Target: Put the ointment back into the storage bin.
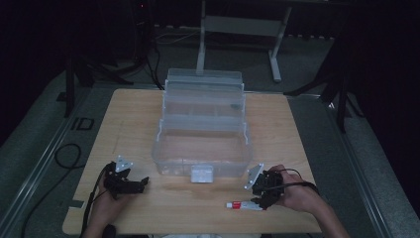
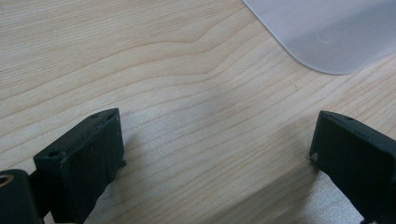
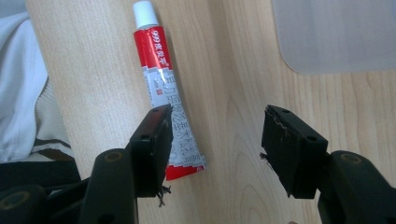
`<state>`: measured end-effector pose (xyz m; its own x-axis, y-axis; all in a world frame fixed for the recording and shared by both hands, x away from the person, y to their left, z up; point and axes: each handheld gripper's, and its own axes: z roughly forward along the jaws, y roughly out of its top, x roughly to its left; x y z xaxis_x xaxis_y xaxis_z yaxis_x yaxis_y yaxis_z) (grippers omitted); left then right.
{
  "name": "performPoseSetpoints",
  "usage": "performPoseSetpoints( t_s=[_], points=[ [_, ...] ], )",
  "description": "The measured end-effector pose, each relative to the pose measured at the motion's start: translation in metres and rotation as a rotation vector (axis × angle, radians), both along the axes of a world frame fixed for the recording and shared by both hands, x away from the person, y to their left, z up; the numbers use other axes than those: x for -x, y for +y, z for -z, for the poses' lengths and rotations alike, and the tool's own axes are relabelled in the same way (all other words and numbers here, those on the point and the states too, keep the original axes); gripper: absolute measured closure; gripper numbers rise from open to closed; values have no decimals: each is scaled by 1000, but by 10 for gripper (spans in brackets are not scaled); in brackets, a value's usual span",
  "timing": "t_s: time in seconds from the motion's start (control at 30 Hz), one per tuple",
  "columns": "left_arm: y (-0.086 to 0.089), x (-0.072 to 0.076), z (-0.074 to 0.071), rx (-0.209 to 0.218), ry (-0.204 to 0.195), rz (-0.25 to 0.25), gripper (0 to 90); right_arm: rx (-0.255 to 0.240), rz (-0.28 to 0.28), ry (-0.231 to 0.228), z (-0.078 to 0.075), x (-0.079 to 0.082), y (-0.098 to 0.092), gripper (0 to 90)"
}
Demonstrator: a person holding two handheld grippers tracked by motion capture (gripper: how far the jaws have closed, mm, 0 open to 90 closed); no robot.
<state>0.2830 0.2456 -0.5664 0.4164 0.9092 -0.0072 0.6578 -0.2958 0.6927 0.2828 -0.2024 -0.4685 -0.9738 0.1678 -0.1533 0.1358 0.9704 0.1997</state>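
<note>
Resting at about eight o'clock on the wooden table (image 1: 148,106), the left gripper (image 1: 130,184) has its jaws spread over bare wood near a corner of the clear plastic toolbox (image 1: 203,130) and should simply hold off. At about five o'clock the right gripper (image 3: 215,140) stands half spread with nothing pinched: the red-and-white tube (image 3: 166,88) lies flat just in front of the toolbox, its crimped end under the jaw toward nine o'clock in the right gripper view, not between the two. I judge that a clean pick calls for shifting this gripper toward nine o'clock until both jaws straddle the tube's body, lowering to the wood, then closing gently across its width, since the tube looks soft.
</note>
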Motion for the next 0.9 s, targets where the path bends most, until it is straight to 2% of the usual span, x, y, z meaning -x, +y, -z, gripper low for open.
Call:
performPoseSetpoints(
  t_s=[0.57, 0.9],
  points=[
    [0, 0, 0, 0, 0, 0, 33, 40, -62, 31, 9, 0, 19, 446],
    [0, 0, 0, 0, 0, 0, 33, 79, -107, 58, 16, 3, 30, 488]
  ],
)
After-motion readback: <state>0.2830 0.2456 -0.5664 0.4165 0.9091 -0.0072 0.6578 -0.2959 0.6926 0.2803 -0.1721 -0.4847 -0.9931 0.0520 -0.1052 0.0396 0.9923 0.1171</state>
